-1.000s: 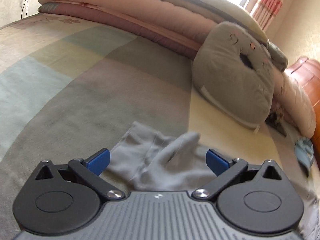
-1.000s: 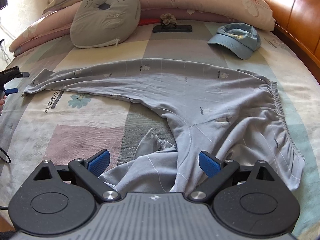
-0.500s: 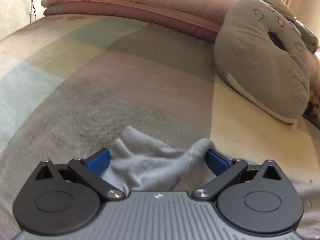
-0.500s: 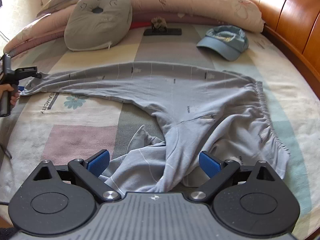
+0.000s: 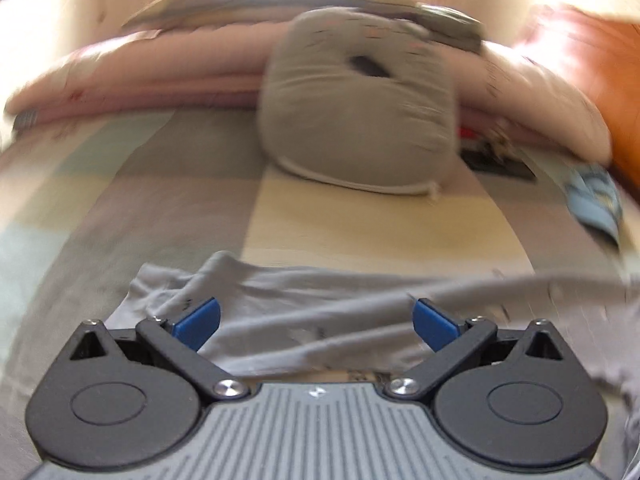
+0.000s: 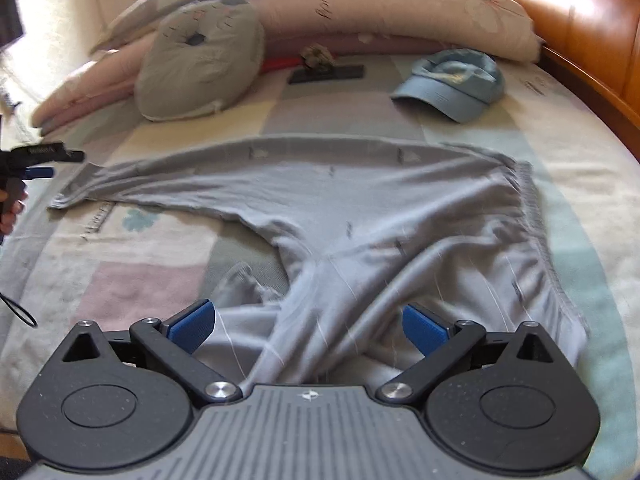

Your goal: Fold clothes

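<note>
The grey trousers lie spread across the bed, still being straightened. Both the left hand-held gripper and right hand-held gripper gape open over cloth; next, each likely needs to pinch a leg.

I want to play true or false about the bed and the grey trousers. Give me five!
1. The trousers lie on the bed. True.
2. A blue cap sits on the bed beyond the trousers. True.
3. The cap is on top of the trousers. False: it lies apart from them, on the bedcover.
4. The right gripper is shut. False: its jaws stand wide apart, with trouser cloth lying between them.
5. The left gripper is at the end of one trouser leg. True: it is open over the cuff end.
</note>
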A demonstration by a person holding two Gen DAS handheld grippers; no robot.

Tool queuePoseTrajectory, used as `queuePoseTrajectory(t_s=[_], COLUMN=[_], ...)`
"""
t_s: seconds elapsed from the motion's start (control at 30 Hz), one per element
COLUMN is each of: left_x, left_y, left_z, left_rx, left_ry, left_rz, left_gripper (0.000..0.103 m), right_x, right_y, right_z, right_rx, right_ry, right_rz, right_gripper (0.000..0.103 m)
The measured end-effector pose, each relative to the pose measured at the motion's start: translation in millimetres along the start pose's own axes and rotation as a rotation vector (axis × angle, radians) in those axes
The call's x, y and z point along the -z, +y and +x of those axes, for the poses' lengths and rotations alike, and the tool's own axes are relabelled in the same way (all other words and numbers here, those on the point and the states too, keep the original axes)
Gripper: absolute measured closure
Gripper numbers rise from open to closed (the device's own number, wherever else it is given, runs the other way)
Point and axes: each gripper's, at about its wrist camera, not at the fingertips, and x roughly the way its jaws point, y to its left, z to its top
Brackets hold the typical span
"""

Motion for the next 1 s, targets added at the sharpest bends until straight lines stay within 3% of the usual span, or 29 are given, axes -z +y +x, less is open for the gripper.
queuePoseTrajectory(t_s=[0.07, 0.17, 0.4, 0.6, 0.7, 0.87, 1.0], left_x=[5.8, 16.6, 34.0, 38.8, 41.5, 39.8, 44.0], left_y=[-10.7, -8.0, 27.0, 72.0, 83.9, 89.6, 80.9], left_z=[-0.3, 3.8, 4.4, 4.3, 0.8, -11.8, -14.9], left_rx=[-0.004, 0.008, 0.022, 0.032, 0.037, 0.084, 0.137], left_ry=[0.009, 0.039, 0.034, 0.025, 0.008, -0.073, -0.079], left_rz=[0.032, -0.014, -0.101, -0.204, -0.203, -0.132, -0.031], left_gripper=[0.001, 0.001, 0.001, 0.001, 0.001, 0.001, 0.001], right_x=[-3.3, -5.8, -16.4, -31.6, -42.8, -75.2, -103.7], right_y=[-0.7, -1.2, 8.9, 32.6, 53.2, 88.3, 116.2], right_z=[0.4, -0.4, 0.3, 6.8, 15.6, 37.0, 64.2], right_rx=[-0.01, -0.014, 0.019, -0.018, -0.04, -0.154, -0.331], right_ry=[-0.005, -0.006, -0.004, -0.01, 0.003, 0.017, 0.047], right_rz=[-0.017, -0.024, -0.039, -0.05, -0.097, -0.159, -0.177], right_gripper=[0.001, 0.001, 0.001, 0.001, 0.001, 0.001, 0.001])
